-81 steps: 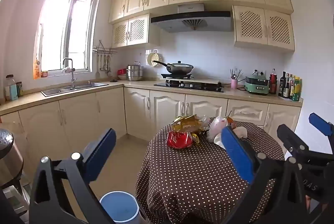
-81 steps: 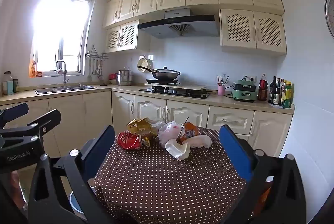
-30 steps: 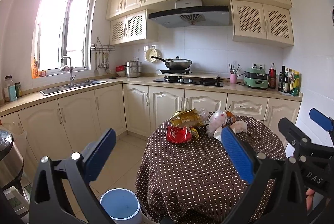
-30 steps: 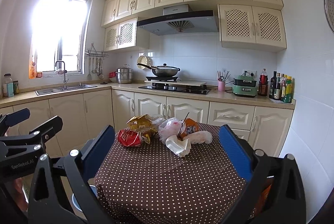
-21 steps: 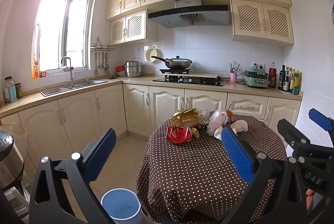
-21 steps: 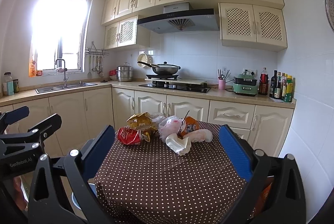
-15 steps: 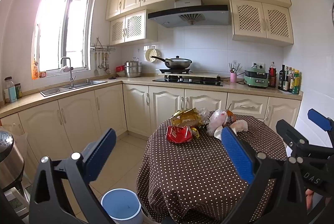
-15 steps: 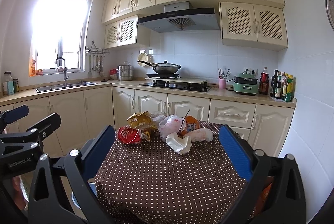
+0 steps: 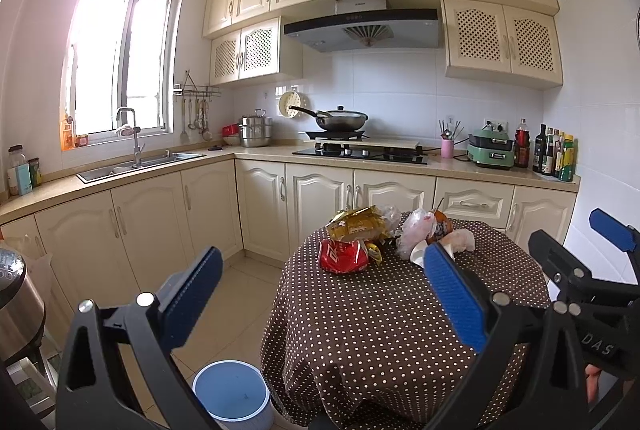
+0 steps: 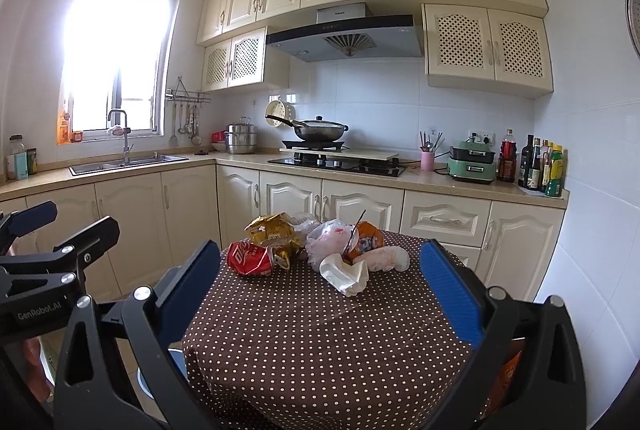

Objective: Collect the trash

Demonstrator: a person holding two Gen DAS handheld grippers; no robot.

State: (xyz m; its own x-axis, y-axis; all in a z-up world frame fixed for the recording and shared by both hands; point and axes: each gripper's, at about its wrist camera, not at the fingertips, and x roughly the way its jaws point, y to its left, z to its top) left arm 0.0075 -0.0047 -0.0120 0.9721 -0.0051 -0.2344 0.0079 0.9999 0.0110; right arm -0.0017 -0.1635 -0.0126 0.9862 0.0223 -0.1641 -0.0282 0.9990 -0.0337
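1. while the trash (image 10: 320,250) lies heaped at the counter's (image 10: 320,350) far side, nothing is held.
2. both grippers, left (image 9: 320,294) and right (image 10: 320,290), are kept spread and empty.
3. next, one piece must be reached, then the bin (image 9: 231,396).

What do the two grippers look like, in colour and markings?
Both have black frames with silver rivets and blue ribbed pads on the jaws. The left gripper bears white "GenRobot.AI" lettering; the right gripper shows "DAS".
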